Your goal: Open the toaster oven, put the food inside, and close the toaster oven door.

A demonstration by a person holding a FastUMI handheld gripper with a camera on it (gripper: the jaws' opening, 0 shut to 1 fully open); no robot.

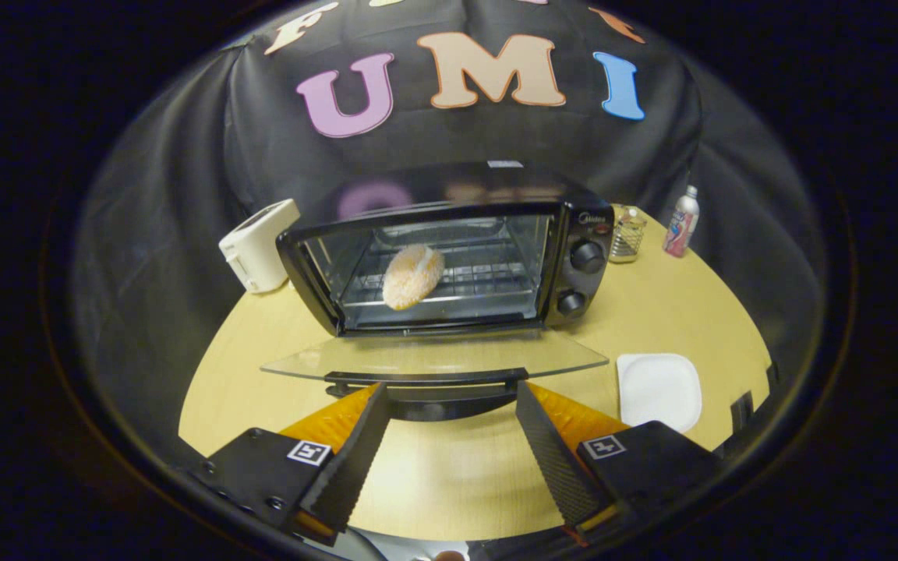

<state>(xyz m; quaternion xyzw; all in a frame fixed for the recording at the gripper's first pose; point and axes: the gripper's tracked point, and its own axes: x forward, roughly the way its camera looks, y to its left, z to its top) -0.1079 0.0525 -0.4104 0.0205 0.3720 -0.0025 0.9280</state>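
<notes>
Black ribbed fingers of the hand-held gripper stand well apart, clamped on nothing, with bare pale wood of the counter showing between them. Orange padding backs each finger, and each black finger mount carries a small square marker. The fingertips reach up to either end of the dark handle on the lowered glass door; whether they touch it cannot be told.

That door lies flat and open, hinged at the base of the toaster oven, its handle edge toward the hand-held gripper. The black toaster oven sits just beyond the door near the middle of the counter, its open mouth facing the fingers, its long axis running from one side of the counter to the other. Two round knobs are stacked on its front panel at one end.

Inside, straight ahead of the fingers and beyond the door, the food, a round pale-orange bun-like piece, rests on the wire rack, leaning up on its edge.

A white toaster stands beside the oven's knobless end, near the counter's far edge. Past the knob end stand a clear glass jar and a small bottle. A white square plate lies on the counter beside the door's handle edge, on the knob side.
</notes>
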